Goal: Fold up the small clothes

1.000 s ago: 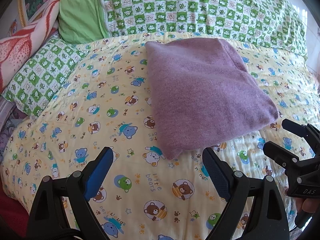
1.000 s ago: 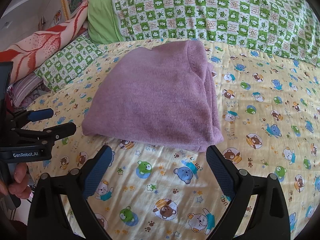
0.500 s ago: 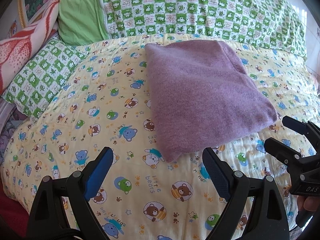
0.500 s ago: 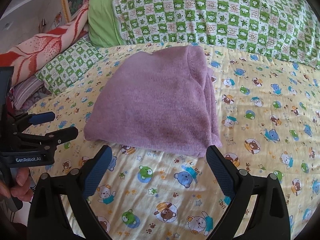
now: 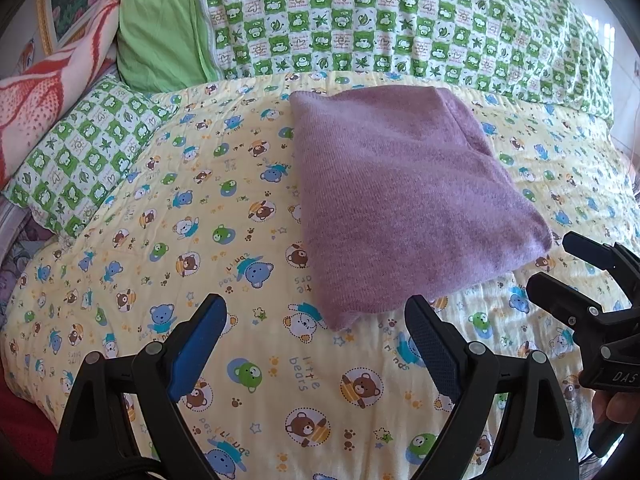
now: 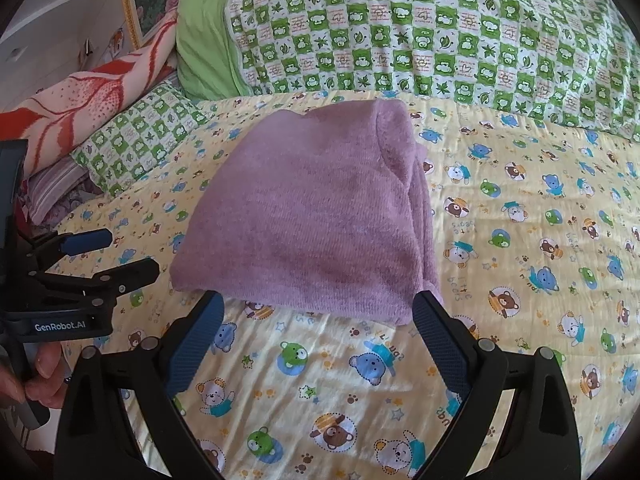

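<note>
Black "GenRobot.AI" left gripper

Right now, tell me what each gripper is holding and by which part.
Nothing is held. The left gripper and right gripper are both open and empty, poised just short of the near edge of the folded purple garment lying on the yellow bear-print bedspread.

both views nearer the folded purple garment than 1.0 s ago; near edge now level with right gripper fingertips at 12 o'clock.
</note>
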